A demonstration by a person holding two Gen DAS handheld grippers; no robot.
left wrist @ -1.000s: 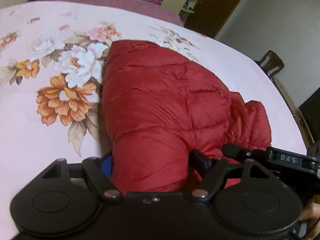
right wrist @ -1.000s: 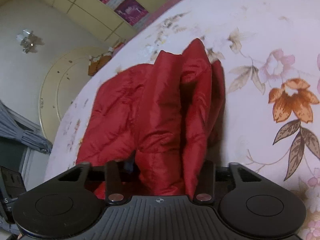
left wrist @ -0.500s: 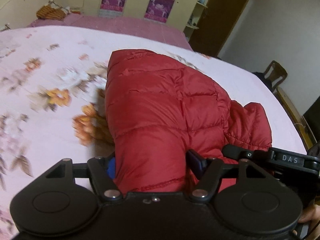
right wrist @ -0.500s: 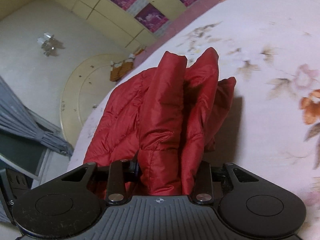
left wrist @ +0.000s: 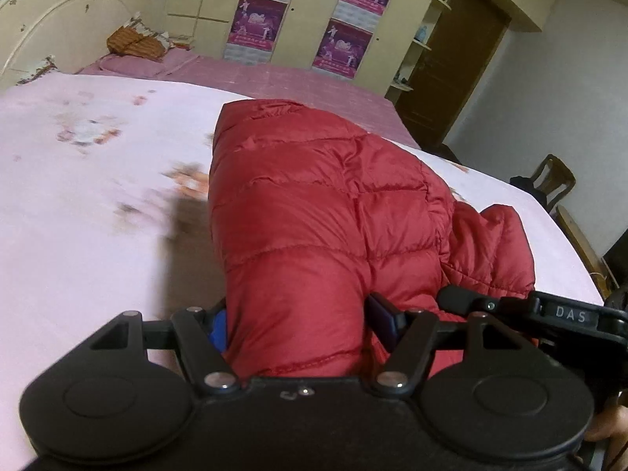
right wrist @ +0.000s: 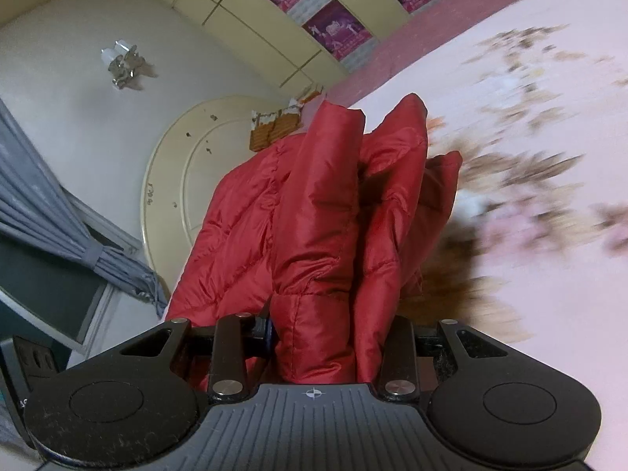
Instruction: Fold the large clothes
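A red quilted puffer jacket (left wrist: 314,212) is held over the pink floral bed sheet (left wrist: 78,204). My left gripper (left wrist: 298,314) is shut on a thick fold of its hem, and the jacket stretches away from it. My right gripper (right wrist: 329,333) is shut on another bunched part of the jacket (right wrist: 314,212), whose folds hang in vertical pleats. The right gripper's body also shows at the right of the left wrist view (left wrist: 549,314). Both sets of fingertips are buried in the fabric.
The bed has a cream rounded headboard (left wrist: 59,27) with an orange-brown bundle (left wrist: 133,41) beside it. Wardrobe doors with purple posters (left wrist: 259,23) stand behind. A brown door (left wrist: 463,62) and a wooden chair (left wrist: 553,180) are at the right. Grey curtains (right wrist: 59,227) hang left.
Both grippers have risen and tilted up with the jacket, so more of the room shows. The jacket has lifted off the sheet. The sheet blurs with the motion. Both grips are unchanged.
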